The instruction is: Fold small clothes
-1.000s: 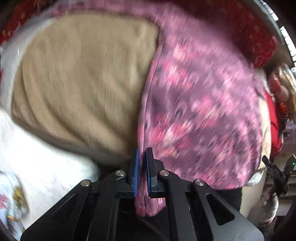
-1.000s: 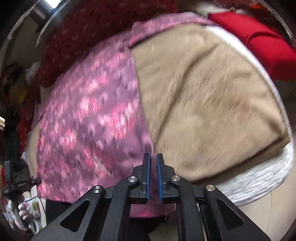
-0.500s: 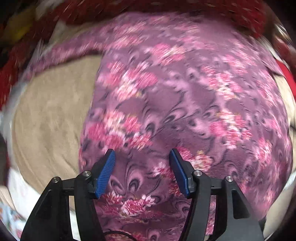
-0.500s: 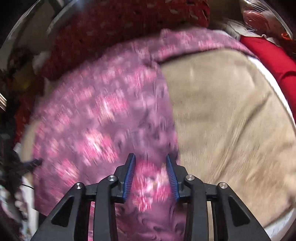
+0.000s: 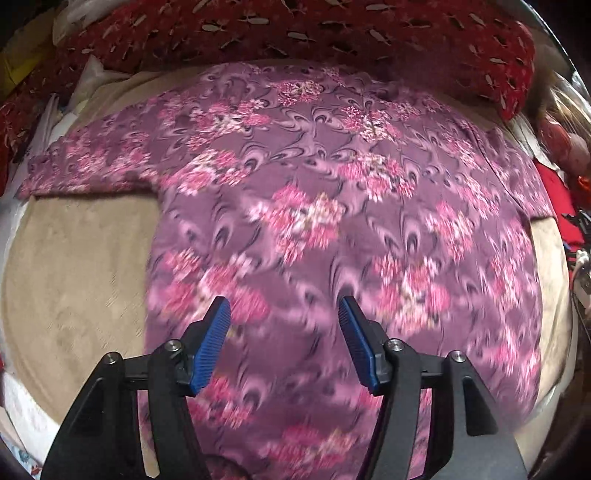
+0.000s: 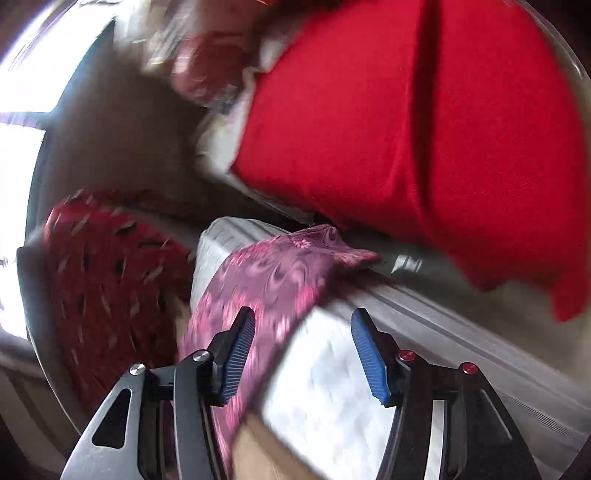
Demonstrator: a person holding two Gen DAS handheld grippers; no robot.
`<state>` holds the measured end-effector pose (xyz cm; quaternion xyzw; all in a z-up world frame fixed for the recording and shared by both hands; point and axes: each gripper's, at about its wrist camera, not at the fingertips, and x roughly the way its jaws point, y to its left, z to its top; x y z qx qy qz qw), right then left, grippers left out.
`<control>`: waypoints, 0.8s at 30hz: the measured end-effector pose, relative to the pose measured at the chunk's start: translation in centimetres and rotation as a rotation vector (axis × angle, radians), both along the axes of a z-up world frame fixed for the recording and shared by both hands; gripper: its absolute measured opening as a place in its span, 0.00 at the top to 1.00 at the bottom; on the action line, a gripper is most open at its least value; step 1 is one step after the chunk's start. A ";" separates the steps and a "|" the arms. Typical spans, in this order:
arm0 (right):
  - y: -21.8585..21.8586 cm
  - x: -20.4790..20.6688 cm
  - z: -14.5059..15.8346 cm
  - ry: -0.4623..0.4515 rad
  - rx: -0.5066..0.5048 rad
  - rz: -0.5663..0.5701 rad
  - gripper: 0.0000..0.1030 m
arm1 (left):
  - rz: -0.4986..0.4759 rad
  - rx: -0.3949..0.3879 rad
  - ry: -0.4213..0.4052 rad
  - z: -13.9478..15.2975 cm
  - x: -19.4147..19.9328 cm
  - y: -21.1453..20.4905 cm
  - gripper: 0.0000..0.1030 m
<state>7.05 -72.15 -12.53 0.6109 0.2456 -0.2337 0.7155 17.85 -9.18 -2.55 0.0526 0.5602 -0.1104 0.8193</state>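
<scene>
In the left wrist view the left gripper (image 5: 284, 317) stands with its jaws parted, ribbed blue pads (image 5: 210, 347) on black angular arms, and nothing is caught between them; it hangs above the purple floral garment (image 5: 332, 206). That garment lies spread flat, a thin smooth cloth printed with pink flower clusters and dark curling swirls, one sleeve (image 5: 88, 170) reaching out to the left; its near hem runs under the gripper's frame and is smeared by blur. It rests on a tan blanket (image 5: 74, 280) with a short, faintly ribbed nap (bare to the left of the garment). Farther back a dark red cloth (image 5: 332, 33) with small pale leaf-shaped marks lies bunched along the far side. In the right wrist view the right gripper (image 6: 303, 325) has its jaws opening, with no cloth pinched; a tip of the same floral garment passes behind the left pad (image 6: 240, 350) without visible contact. Beyond it sits a pale ribbed mattress edge (image 6: 443, 321), then a bright red fabric (image 6: 424, 129) with a fold down its middle. The top left of this view is too blurred to make out.
</scene>
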 end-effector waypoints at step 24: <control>19.0 11.2 13.8 -0.100 -0.552 0.494 0.92 | 0.102 -0.159 0.063 -1.6 4.5 2.6 0.42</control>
